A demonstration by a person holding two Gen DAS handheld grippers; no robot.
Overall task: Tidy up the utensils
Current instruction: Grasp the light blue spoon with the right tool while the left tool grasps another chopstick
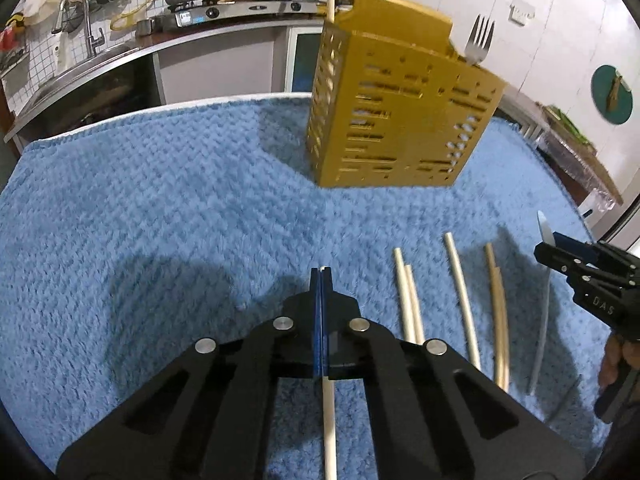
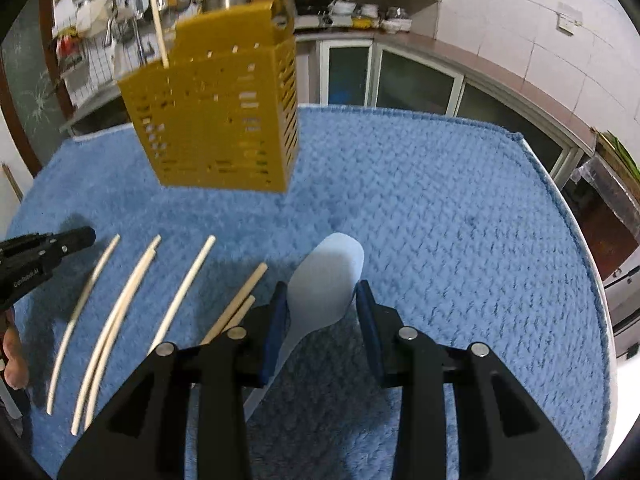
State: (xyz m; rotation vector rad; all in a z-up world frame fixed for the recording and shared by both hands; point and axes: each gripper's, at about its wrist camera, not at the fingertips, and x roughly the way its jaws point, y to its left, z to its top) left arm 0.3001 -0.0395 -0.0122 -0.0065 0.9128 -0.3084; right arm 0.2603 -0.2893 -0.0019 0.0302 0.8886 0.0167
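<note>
Ahead at twelve o'clock stands the yellow utensil caddy (image 1: 400, 116) on the blue worktop (image 1: 160, 200). Right tool (image 2: 322, 300) clamps the pale spoon (image 2: 326, 280); left tool (image 1: 321, 280) is together on a chopstick (image 1: 329, 424), its long axis toward the caddy.

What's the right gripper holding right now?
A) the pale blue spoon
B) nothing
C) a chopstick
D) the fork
A: in the right wrist view, the right gripper has the pale blue spoon between its blue pads, its bowl sticking out ahead of the fingers.
</note>
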